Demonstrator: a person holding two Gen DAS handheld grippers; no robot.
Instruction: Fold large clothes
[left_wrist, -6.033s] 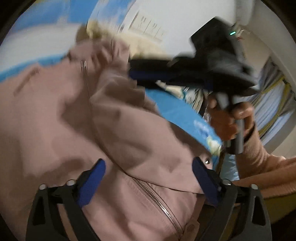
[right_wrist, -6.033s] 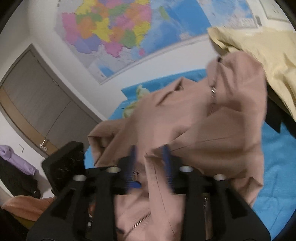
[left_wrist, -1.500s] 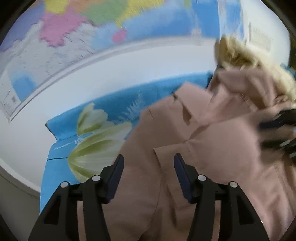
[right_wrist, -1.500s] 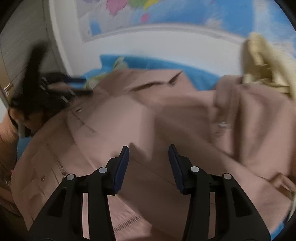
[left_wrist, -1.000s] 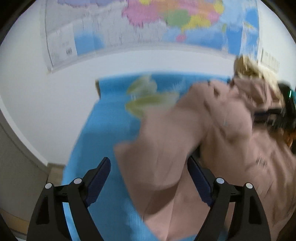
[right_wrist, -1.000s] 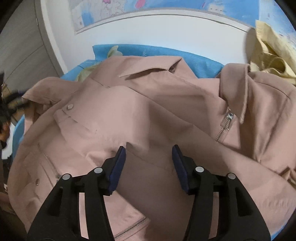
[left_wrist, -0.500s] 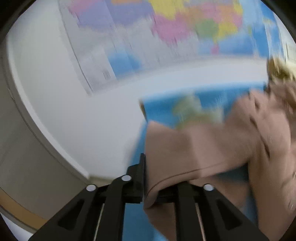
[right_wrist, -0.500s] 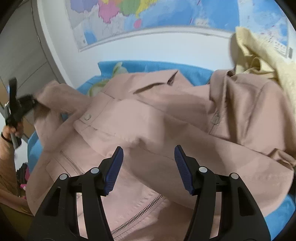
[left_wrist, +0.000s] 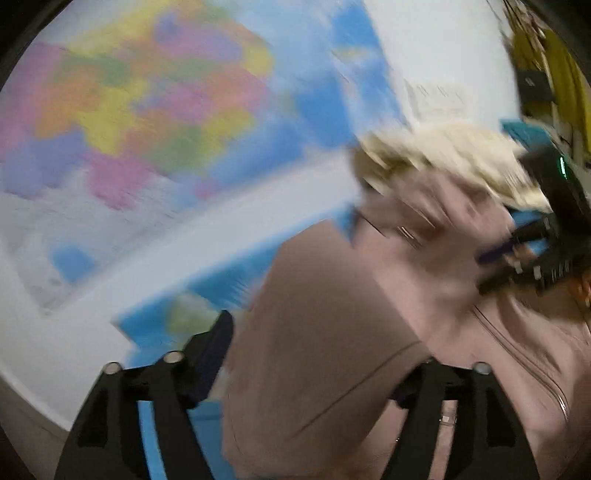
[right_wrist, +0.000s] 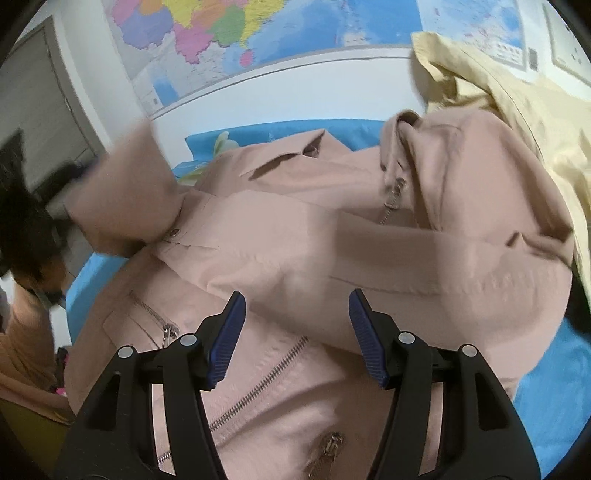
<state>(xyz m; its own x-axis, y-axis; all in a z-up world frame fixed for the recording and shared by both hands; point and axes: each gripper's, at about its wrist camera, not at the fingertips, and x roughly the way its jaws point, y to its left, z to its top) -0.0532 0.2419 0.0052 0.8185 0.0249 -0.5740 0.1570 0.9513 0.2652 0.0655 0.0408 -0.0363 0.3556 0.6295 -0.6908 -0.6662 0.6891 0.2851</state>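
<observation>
Since half a second ago: left gripper's jaws have gone from pinched on the sleeve cuff to spread wide, and its view has swung right across the wall map; the sleeve now lies over toward the jacket body.
Left gripper (left_wrist: 314, 354): jaws spread wide, one finger either side of a broad fold of pink cloth — the cloth sits between them, but blur hides whether either pad touches it.
Right gripper (right_wrist: 297, 336): blue-padded jaws apart, hovering just above the jacket front, nothing between the pads.
Pink jacket (right_wrist: 332, 236): spread on the blue bedsheet (right_wrist: 561, 373), collar toward the wall, front zipper (right_wrist: 258, 387) running diagonally below the right gripper.
Sleeve (right_wrist: 122, 206): raised at the jacket's left side in the right wrist view, cuff end blurred, next to a dark blurred shape there — the left gripper, I think, though too smeared to be sure.
Second zipper pull (right_wrist: 393, 195): hangs near the collar on the far right part of the jacket.
Yellow garment (right_wrist: 517, 96): heaped at the far right, touching the jacket's shoulder.
Wall map (right_wrist: 258, 33): coloured, on the white wall behind the bed.
Left wrist view: heavily motion-blurred; right gripper shows at its right edge as a dark shape over the pink cloth.
</observation>
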